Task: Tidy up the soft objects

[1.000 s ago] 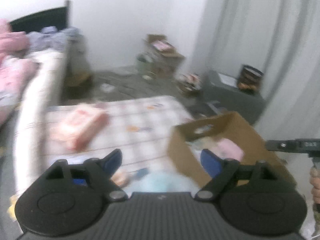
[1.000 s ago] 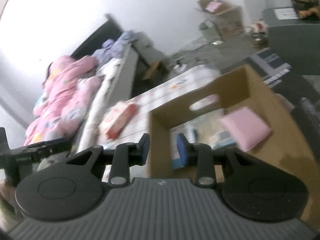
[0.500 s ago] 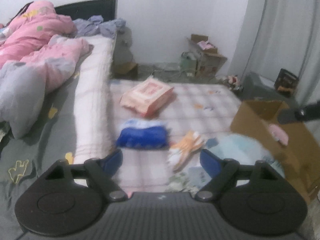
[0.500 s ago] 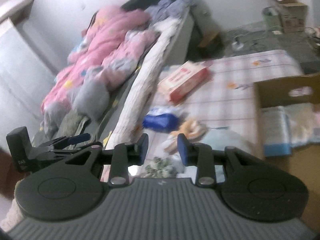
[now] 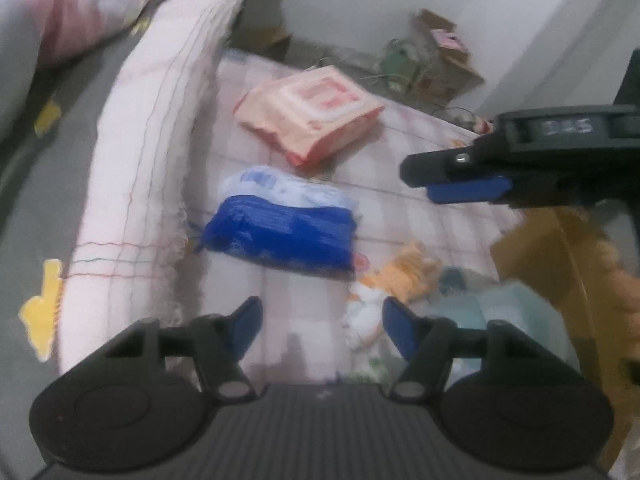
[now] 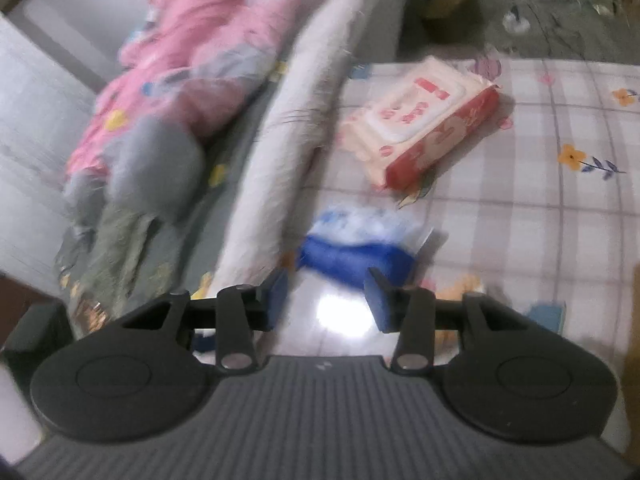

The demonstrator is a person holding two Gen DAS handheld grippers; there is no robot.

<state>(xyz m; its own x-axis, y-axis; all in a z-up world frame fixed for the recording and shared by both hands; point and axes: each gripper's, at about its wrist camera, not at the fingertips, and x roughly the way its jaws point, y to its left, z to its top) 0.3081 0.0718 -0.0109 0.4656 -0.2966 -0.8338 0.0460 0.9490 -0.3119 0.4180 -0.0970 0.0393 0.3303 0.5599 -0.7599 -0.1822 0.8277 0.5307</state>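
Observation:
A blue and white soft pack (image 5: 280, 228) lies on the checked sheet (image 5: 400, 216); it also shows just beyond my right fingertips (image 6: 356, 252). Behind it lies a peach wet-wipes pack (image 5: 310, 114) (image 6: 420, 120). An orange and white soft toy (image 5: 396, 284) and a pale blue cloth (image 5: 500, 312) lie by the cardboard box (image 5: 560, 256). My left gripper (image 5: 322, 330) hovers above the sheet, short of the blue pack, its jaws closing with nothing between them. My right gripper (image 6: 326, 300) is opening and empty; it also reaches in from the right in the left wrist view (image 5: 456, 178).
A long white bolster (image 5: 140, 168) runs along the left of the sheet. Past it lie a grey mattress (image 5: 52, 152) and pink bedding (image 6: 208, 52). Cardboard boxes and clutter (image 5: 436, 60) stand on the floor by the far wall.
Both grippers swung away from the box toward the bed and dropped closer to the blue pack. The left jaws narrowed; the right jaws widened. The right gripper came further into the left wrist view.

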